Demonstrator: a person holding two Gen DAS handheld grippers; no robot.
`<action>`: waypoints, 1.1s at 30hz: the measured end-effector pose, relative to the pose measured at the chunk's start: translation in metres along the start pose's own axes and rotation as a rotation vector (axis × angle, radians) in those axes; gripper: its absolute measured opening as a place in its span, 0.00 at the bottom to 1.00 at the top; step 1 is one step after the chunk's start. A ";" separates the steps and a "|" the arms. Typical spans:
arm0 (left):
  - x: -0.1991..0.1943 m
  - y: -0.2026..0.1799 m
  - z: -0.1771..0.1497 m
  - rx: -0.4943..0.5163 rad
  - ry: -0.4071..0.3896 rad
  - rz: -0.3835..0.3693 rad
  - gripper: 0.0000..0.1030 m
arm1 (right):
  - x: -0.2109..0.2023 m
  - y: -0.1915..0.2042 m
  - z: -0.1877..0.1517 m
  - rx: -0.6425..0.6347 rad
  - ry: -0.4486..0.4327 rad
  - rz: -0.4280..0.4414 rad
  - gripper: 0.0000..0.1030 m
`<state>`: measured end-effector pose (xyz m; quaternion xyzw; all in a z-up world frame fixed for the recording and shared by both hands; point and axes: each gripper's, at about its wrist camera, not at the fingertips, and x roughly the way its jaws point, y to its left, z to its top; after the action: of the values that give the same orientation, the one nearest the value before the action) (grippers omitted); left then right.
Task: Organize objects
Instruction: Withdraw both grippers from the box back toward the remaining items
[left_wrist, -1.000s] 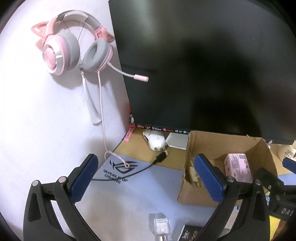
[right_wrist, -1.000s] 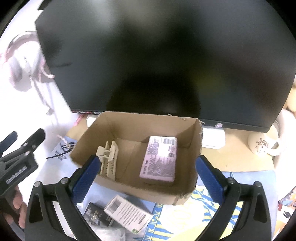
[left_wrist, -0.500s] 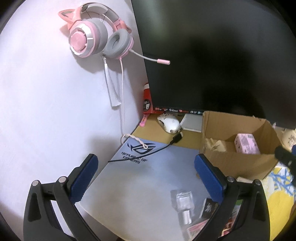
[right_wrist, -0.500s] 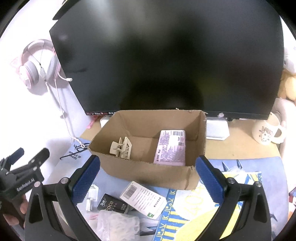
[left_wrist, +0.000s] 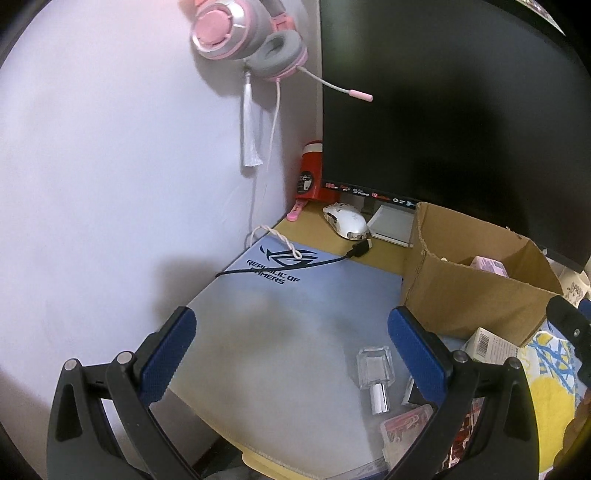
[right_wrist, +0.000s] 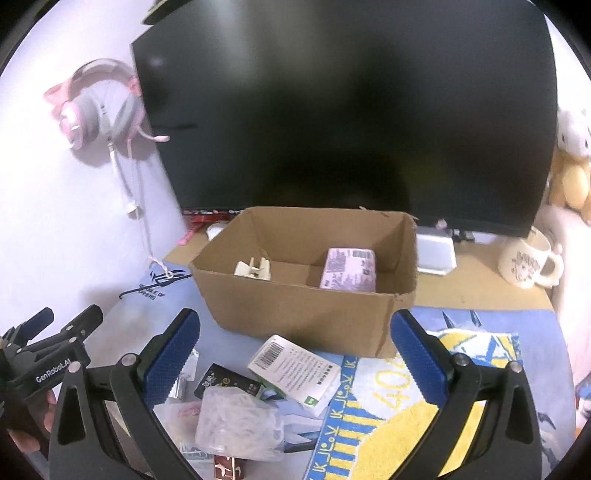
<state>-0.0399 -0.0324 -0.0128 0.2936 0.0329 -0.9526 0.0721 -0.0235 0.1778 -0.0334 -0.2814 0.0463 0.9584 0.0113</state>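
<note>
An open cardboard box (right_wrist: 295, 306) stands on the desk mat before the monitor; a pink packet (right_wrist: 349, 267) and a cream clip (right_wrist: 253, 267) lie inside. In front of it sit a white barcoded box (right_wrist: 293, 369), a black packet (right_wrist: 227, 382) and a clear bag (right_wrist: 238, 421). My right gripper (right_wrist: 293, 354) hangs open above these loose items. My left gripper (left_wrist: 291, 354) is open over the bare blue mat (left_wrist: 280, 317), with a clear glass bottle (left_wrist: 375, 373) just inside its right finger. The cardboard box (left_wrist: 469, 295) is to its right.
A dark monitor (right_wrist: 347, 110) fills the back. Pink headphones (left_wrist: 247, 37) hang on the white wall. A white mouse (left_wrist: 345, 221), black cable (left_wrist: 295, 264) and red can (left_wrist: 309, 173) sit at back left. A cream mug (right_wrist: 528, 260) and plush toys (right_wrist: 570, 155) stand at right.
Both grippers have pulled back and lower, away from the box. The left one swung left over the blue mat; the loose items in front of the box came into view.
</note>
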 end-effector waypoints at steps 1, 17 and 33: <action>0.000 0.001 -0.001 -0.004 0.001 -0.001 1.00 | -0.001 0.003 -0.001 -0.012 -0.004 0.003 1.00; -0.004 -0.012 -0.026 0.008 0.011 -0.087 1.00 | 0.010 -0.007 -0.015 0.054 0.055 0.038 1.00; 0.012 -0.031 -0.042 0.070 0.082 -0.080 1.00 | 0.024 -0.016 -0.031 0.108 0.152 0.096 1.00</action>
<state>-0.0314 0.0007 -0.0538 0.3333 0.0142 -0.9425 0.0223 -0.0262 0.1902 -0.0742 -0.3498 0.1118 0.9298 -0.0230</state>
